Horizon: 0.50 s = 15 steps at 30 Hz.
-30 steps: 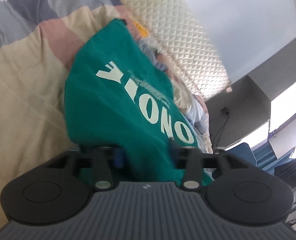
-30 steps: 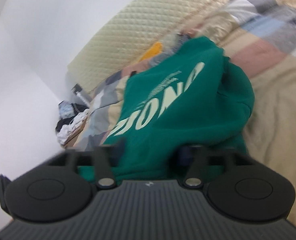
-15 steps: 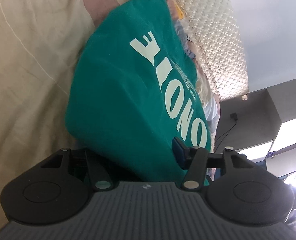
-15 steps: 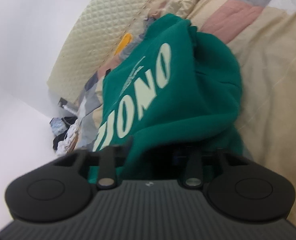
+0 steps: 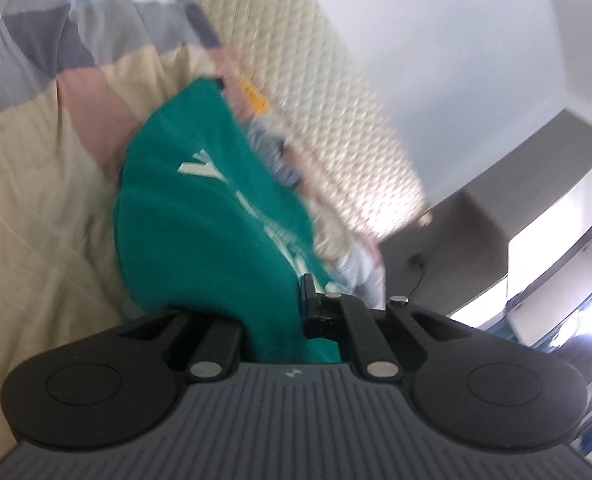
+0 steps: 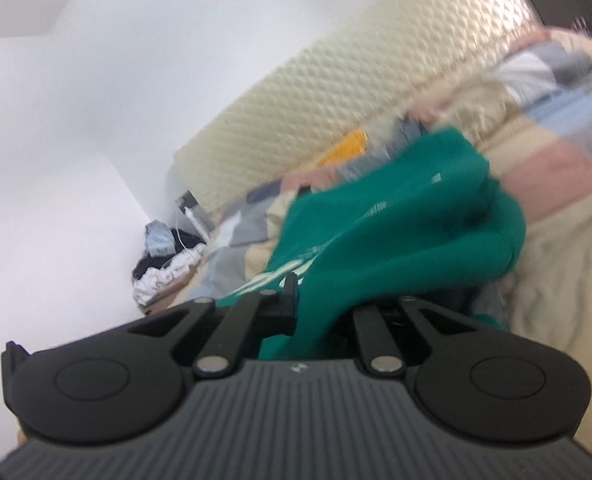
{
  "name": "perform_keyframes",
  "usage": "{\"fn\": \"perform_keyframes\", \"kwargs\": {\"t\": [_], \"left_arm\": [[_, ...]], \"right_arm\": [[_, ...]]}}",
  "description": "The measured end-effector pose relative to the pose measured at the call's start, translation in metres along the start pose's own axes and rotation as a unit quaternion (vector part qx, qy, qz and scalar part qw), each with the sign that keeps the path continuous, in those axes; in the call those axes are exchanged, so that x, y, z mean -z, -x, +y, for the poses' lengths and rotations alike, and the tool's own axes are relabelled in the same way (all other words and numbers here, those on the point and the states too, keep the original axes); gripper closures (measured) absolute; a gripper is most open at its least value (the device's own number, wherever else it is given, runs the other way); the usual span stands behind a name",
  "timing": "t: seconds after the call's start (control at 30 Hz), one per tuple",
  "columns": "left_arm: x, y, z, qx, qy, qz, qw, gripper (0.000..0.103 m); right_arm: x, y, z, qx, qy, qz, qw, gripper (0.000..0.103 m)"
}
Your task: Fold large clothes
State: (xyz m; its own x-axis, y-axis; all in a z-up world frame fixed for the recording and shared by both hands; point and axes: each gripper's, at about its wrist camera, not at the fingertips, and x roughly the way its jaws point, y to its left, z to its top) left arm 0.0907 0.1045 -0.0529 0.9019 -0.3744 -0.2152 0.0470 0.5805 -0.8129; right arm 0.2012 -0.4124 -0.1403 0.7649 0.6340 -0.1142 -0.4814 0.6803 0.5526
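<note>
Black two-finger right gripper seems clamped on the bunched green printed sweatshirt, over a patchwork quilt.

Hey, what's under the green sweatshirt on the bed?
The green sweatshirt lies on a patchwork quilt, with other clothes beside it. Anything directly beneath the sweatshirt is covered.

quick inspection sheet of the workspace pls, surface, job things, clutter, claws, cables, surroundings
surface: bed with patchwork quilt
job's things: green sweatshirt, pale lettering, bunched on the quilt
clutter: pile of clothes by the wall; yellow item near the headboard
grippers: left claw and right claw each shut on sweatshirt cloth
cables: dark cable on grey wall
surroundings: quilted headboard, white wall
</note>
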Motion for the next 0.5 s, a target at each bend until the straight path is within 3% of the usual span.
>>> {"fn": "perform_keyframes", "kwargs": {"t": [0.23,0.5], "left_arm": [[-0.035,0.044,-0.077,0.029,-0.057,-0.039,0.9972,0.097],[-0.113,0.094,-0.219,0.075,-0.158,-0.109,0.9786,0.097]], "right_arm": [[-0.064,0.036,0.055,-0.038,0.043,-0.046,0.997,0.094],[-0.185,0.074,0.148,-0.091,0.113,-0.112,0.983,0.094]]}}
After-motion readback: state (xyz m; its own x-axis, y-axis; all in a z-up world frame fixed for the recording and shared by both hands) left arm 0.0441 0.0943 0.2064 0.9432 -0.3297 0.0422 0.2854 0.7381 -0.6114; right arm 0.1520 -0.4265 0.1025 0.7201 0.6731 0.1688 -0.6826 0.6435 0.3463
